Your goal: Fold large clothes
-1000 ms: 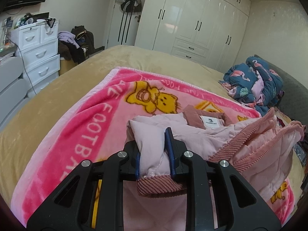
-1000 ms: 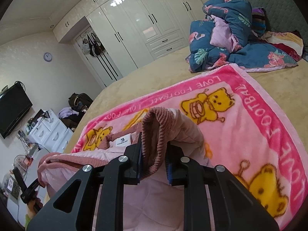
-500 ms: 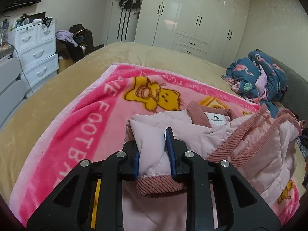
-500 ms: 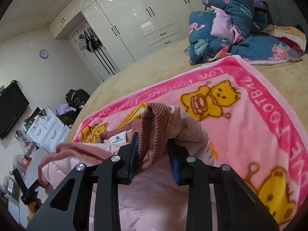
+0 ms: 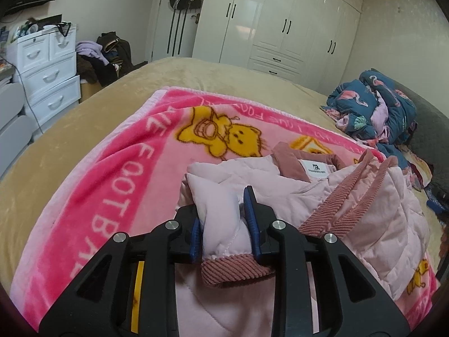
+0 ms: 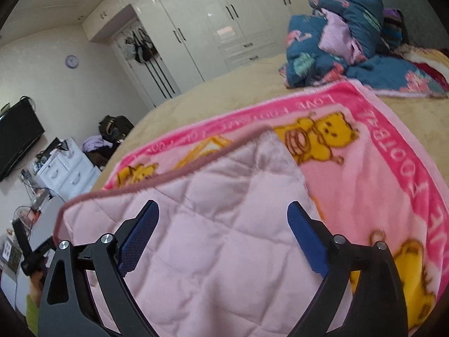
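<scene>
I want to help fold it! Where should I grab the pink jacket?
Pinch the pink jacket at its ribbed corduroy hem, coming from the near side. That edge is thicker and firmer than the puffy quilting. The left gripper has the ribbed cuff end.

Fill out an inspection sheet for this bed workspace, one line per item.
Surface: beige bed with a pink bear blanket spread on it.
Job's things: pink quilted jacket on the blanket, part folded.
Clutter: heap of blue flamingo bedding at the bed's far side.
Grippers: left tongs opening, jacket cuff between the pads; right tongs opening, wide apart, jacket lying beneath, not gripped.
Cables: a dark cord by the white drawers.
Surroundings: white wardrobe, wall clock, television.
</scene>
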{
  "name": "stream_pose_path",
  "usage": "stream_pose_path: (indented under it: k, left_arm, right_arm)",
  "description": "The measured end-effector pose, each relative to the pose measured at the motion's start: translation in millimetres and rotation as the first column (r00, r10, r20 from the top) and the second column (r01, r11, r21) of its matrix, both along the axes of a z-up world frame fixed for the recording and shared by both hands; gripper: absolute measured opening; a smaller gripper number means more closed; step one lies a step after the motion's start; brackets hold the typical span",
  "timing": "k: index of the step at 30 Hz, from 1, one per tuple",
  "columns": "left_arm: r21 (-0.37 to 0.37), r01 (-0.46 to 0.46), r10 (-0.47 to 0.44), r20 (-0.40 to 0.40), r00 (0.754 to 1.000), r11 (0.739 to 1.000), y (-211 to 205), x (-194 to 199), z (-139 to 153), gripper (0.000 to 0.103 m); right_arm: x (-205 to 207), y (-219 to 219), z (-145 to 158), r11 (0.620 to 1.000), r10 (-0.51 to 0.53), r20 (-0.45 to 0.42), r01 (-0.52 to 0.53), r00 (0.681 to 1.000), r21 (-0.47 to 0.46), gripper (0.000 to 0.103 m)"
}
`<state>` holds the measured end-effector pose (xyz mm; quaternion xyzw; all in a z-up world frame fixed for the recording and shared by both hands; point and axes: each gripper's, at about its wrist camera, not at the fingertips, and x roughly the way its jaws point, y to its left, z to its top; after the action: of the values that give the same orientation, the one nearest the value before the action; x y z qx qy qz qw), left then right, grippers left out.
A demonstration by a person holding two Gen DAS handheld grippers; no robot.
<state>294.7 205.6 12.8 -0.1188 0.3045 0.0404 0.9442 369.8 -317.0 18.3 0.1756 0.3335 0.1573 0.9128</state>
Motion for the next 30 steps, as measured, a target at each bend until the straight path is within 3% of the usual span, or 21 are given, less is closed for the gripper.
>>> stream_pose_path:
  k: [5,9,11,14,17,19,24,27,30]
  left_arm:
    - [-0.006,0.006,-0.006,0.01,1.0,1.0,-3.4,-1.8,5.3,0.029]
    - [-0.057,0.044,-0.041,0.044,0.998,0.997,-3.6,-8.2,14.5,0.059]
    - [-0.057,0.049,-0.046,0.059,0.997,0.997,-5.7,-12.4,19.9,0.064]
    - [-0.009,0.016,-0.015,0.106,0.994,1.0,-10.5,-25.4,33.8,0.094]
    - [0.032,-0.013,0.007,0.199,0.98,0.999,-10.0,-43.3,49.7,0.094]
    - [0.026,-0.025,0.02,0.197,0.98,0.999,-4.1,-49.1,49.6,0.094]
    - [0.033,-0.036,0.035,0.021,0.999,0.999,4.0,-49.6,4.4,0.094]
    - [-0.047,-0.009,0.004,-0.091,0.996,0.999,3.5,-60.0,-39.2,0.094]
    - [-0.142,0.024,-0.043,-0.134,0.99,0.99,-0.1,-65.7,-65.1,0.094]
  right_arm:
    - [-4.1,-9.9,-16.4,0.999,-0.036,-0.044,0.037,0.998,0.025,0.092]
    - [-12.6,-9.4,-17.8,1.0,-0.028,-0.045,0.028,0.999,0.009,0.093]
    - [-18.7,-7.8,-17.6,0.999,-0.017,-0.038,0.016,0.999,-0.027,0.094]
    - [-26.5,-6.8,-17.3,0.996,-0.017,-0.028,0.014,0.999,-0.087,0.095]
    - [-30.8,-11.2,-19.9,0.991,-0.026,-0.026,0.023,0.999,-0.133,0.095]
    - [-33.8,-13.2,-20.9,0.987,-0.03,-0.026,0.025,0.999,-0.161,0.096]
    - [-37.7,-17.7,-26.4,0.973,-0.02,-0.029,0.012,0.999,-0.231,0.097]
    - [-36.6,-21.5,-34.1,0.964,-0.012,-0.05,-0.002,0.999,-0.264,0.098]
    - [-31.9,-27.6,-45.5,0.967,-0.007,-0.07,-0.011,0.998,-0.256,0.098]
